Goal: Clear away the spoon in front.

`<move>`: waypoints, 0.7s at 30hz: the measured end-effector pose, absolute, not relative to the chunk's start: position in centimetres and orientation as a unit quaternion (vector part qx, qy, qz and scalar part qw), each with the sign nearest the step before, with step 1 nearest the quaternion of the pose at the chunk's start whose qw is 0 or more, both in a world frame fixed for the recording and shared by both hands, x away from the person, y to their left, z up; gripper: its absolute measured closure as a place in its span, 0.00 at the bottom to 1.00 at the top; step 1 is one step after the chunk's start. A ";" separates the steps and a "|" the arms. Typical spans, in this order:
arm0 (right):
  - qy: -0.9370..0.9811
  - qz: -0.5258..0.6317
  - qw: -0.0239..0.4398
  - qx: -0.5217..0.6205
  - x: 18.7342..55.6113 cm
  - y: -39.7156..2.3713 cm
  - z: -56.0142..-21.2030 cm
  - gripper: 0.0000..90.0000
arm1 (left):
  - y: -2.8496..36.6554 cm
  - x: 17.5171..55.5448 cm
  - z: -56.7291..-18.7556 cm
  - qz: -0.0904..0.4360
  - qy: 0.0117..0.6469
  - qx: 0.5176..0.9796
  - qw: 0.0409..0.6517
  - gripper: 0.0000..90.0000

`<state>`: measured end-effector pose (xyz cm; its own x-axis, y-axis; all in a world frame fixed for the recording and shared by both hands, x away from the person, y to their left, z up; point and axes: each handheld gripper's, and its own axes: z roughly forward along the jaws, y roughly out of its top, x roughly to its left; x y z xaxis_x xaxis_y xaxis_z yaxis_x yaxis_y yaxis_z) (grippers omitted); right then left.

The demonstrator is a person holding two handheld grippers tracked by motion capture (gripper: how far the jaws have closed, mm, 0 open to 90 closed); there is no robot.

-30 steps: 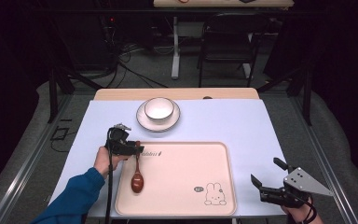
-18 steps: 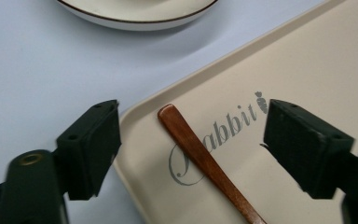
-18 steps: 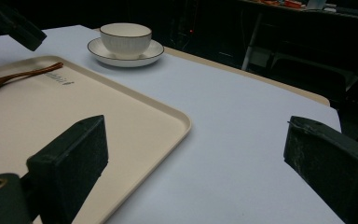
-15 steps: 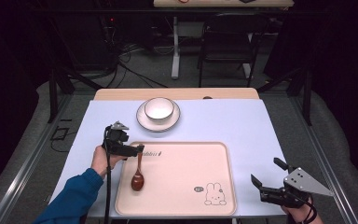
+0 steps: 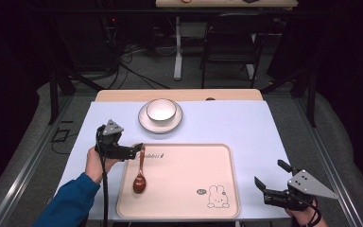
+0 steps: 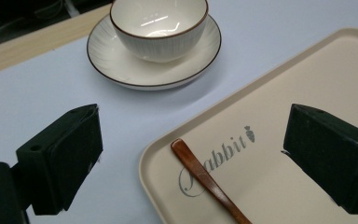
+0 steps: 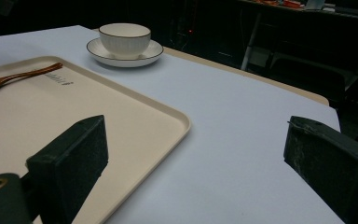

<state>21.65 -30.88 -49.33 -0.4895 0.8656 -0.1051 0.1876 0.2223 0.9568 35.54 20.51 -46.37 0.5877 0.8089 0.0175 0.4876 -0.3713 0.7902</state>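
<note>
Nearest edge, right gripper [image 5: 268, 184]: jaws spread wide and empty, just off the tray's right side, over the pale blue table cover [image 5: 264, 127].
Tray [image 5: 184, 198]: beige, rabbit print; a brown wooden spoon [image 5: 140, 176] lies on its left part.
Left gripper [image 5: 138, 149]: jaws wide apart on either side of the spoon handle's tip, not touching it.
Far side: white bowl [image 5: 160, 109] sitting on a saucer [image 5: 146, 124].

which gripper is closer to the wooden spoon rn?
Left. The left gripper is open right at the handle tip of the wooden spoon on the tray. The right gripper sits open off the tray's right edge.
</note>
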 end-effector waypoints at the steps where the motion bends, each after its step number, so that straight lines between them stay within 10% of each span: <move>1: 0.704 0.499 0.340 0.374 21.7 -30.9 -49.3 0.06 | 20.6 35.2 -46.2 0.210 0.405 0.798 0.394 0.04; 21: 0.704 0.499 0.339 0.375 21.7 -30.9 -49.3 0.06 | 23.6 28.1 -45.5 0.254 0.405 0.776 0.412 0.00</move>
<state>21.67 -30.91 -49.34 -0.4891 0.8661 -0.1030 0.1902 0.2211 0.9565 28.13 23.55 -45.47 0.5422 0.8381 0.0601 0.4196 -0.3321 0.8448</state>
